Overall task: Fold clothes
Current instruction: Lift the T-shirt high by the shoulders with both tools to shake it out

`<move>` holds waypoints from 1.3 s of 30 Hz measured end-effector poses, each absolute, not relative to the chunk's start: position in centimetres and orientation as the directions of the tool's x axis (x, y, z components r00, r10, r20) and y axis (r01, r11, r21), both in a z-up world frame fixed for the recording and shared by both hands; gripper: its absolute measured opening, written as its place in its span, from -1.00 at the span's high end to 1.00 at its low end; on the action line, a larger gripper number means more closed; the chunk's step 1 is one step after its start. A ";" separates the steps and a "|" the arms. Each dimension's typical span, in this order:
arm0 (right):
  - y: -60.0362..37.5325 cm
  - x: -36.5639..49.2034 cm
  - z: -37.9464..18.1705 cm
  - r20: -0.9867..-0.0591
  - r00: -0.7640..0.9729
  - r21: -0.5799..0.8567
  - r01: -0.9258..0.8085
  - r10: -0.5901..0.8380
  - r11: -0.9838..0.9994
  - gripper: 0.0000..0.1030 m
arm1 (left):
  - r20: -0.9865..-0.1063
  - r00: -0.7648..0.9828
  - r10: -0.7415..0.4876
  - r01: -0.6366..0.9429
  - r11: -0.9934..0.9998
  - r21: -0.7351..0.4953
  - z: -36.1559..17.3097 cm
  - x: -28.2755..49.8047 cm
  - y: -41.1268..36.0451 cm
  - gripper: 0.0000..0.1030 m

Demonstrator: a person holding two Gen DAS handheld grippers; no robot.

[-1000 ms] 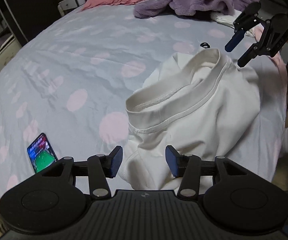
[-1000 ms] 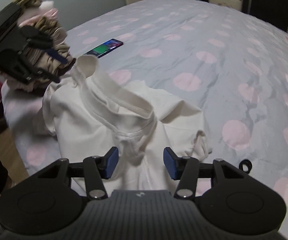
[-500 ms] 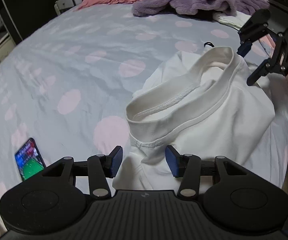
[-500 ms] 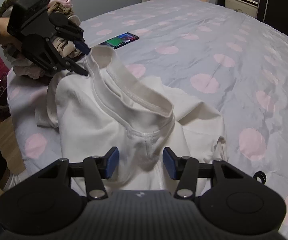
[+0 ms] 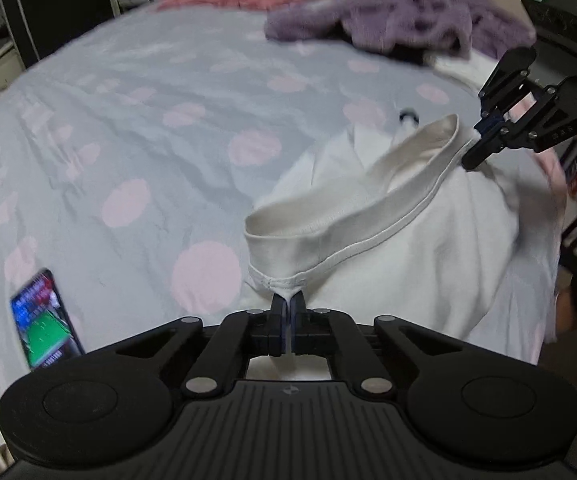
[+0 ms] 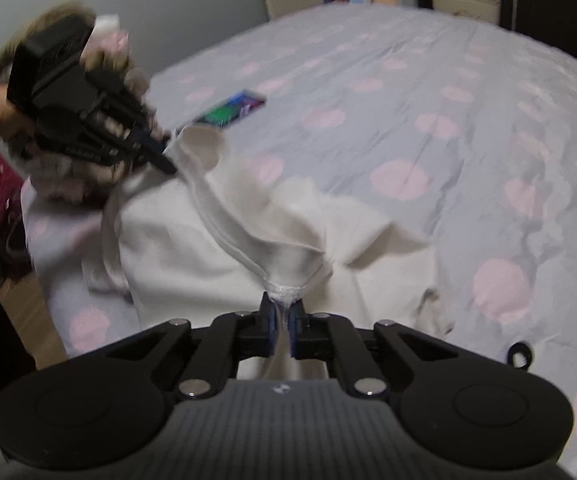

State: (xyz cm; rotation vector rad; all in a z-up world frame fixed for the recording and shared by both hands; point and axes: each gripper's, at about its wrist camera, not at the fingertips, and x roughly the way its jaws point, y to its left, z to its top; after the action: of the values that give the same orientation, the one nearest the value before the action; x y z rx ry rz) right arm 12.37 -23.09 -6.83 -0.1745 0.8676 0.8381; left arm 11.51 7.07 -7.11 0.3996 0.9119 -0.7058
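Wrist cameras face each other closely across the shared white garment [image 5: 428, 248], above the bed [image 6: 428, 80]

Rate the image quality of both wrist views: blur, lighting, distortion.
Left wrist view: dim indoor light, fisheye bending the bed edges, the white garment softly smeared, the left gripper sharp. Right wrist view: heavier motion blur on the left gripper and phone, while the right gripper stays crisp; no strong glare in either.
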 end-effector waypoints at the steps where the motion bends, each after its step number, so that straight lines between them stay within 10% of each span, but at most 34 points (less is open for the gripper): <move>1: -23.5 12.3 -5.9 -0.713 0.380 0.188 -0.707 0.590 0.682 0.86 | -0.809 0.435 -0.395 0.697 0.717 0.025 -6.2 11.3 7.3 1.00; 39: -28.2 -10.8 42.8 -0.044 0.756 -0.352 -0.623 0.653 0.698 0.91 | -0.059 0.894 -0.444 0.429 0.809 0.403 38.7 -11.0 1.7 1.00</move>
State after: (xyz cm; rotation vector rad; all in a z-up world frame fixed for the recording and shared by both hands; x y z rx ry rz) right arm -10.77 -28.15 42.83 -0.3604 -0.0868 0.7121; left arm -10.97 1.66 38.69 0.4217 -0.0383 -0.4670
